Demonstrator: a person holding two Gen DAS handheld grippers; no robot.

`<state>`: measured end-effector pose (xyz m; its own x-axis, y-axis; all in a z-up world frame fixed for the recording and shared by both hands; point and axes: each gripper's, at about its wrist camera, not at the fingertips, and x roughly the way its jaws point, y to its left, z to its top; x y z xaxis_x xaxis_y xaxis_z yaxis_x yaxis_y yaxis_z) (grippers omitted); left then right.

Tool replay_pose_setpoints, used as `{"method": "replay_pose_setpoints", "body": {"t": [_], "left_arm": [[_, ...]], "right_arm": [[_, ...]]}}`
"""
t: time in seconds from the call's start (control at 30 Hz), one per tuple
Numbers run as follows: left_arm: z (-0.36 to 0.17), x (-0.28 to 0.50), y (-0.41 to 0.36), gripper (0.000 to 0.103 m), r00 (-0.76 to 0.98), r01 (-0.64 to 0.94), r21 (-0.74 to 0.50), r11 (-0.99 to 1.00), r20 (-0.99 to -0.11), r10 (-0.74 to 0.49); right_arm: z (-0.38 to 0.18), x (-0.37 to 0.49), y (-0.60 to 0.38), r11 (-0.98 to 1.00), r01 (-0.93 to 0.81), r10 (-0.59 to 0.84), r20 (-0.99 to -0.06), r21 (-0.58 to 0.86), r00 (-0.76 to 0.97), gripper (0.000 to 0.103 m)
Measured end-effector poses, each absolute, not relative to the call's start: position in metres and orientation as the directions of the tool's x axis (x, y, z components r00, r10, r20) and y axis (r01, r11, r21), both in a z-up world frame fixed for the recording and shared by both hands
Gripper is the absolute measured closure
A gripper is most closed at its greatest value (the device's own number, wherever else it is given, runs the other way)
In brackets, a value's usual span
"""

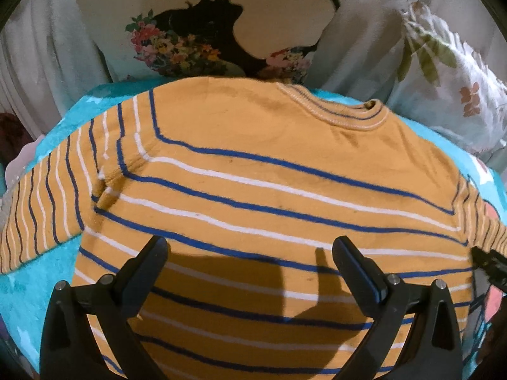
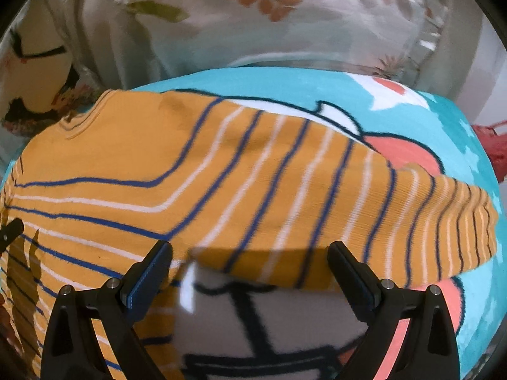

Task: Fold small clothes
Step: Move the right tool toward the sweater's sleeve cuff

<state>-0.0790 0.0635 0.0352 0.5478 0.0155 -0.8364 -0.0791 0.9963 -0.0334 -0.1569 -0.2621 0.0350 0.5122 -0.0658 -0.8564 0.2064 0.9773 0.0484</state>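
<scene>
- Bed setting: fleecy turquoise blanket (image 2: pixel 412 120) with white and coral cartoon shapes outlined in black; floral pillows (image 1: pixel 450 72) propped behind, one cushion (image 1: pixel 202 31) printed with a black silhouette and flowers.
- Sweater (image 1: pixel 253 164) lies flat on the blanket, neckline toward the pillows. Mustard knit, thin blue and white stripes, ribbed collar, slightly fuzzy surface.
- Both sleeves spread outward; right sleeve (image 2: pixel 364 196) tapers to a ribbed cuff.
- Left gripper (image 1: pixel 250 253) over the sweater body, fingers wide apart, holding nothing.
- Right gripper (image 2: pixel 250 259) near the right sleeve's lower edge, fingers likewise spread, empty.
</scene>
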Motion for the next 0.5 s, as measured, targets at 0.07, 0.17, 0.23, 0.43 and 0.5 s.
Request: {"method": "replay_pose_setpoints", "body": {"t": [0.07, 0.17, 0.23, 0.43, 0.5], "left_arm": [[0.036, -0.078, 0.072, 0.000, 0.545, -0.091, -0.042, 0.995, -0.838, 0.014], [0.044, -0.080, 0.086, 0.000, 0.555, -0.122, -0.044, 0.992, -0.831, 0.031], [0.051, -0.085, 0.094, 0.000, 0.567, -0.134, -0.054, 0.989, -0.823, 0.032], [0.061, -0.105, 0.099, 0.000, 0.581, -0.140, -0.016, 0.990, -0.811, 0.069], [0.062, -0.113, 0.102, 0.000, 0.578, -0.152, -0.020, 0.988, -0.813, 0.073]], "right_arm": [[0.038, -0.161, -0.274, 0.974, 0.227, -0.097, -0.853, 0.026, 0.514, 0.003], [0.046, -0.174, -0.301, 0.962, 0.271, -0.127, -0.847, 0.021, 0.516, 0.004], [0.049, -0.183, -0.324, 0.951, 0.308, -0.144, -0.846, 0.026, 0.514, 0.004], [0.051, -0.231, -0.409, 0.875, 0.473, -0.167, -0.854, 0.102, 0.493, 0.004], [0.047, -0.256, -0.442, 0.827, 0.544, -0.171, -0.856, 0.144, 0.487, 0.004]]}}
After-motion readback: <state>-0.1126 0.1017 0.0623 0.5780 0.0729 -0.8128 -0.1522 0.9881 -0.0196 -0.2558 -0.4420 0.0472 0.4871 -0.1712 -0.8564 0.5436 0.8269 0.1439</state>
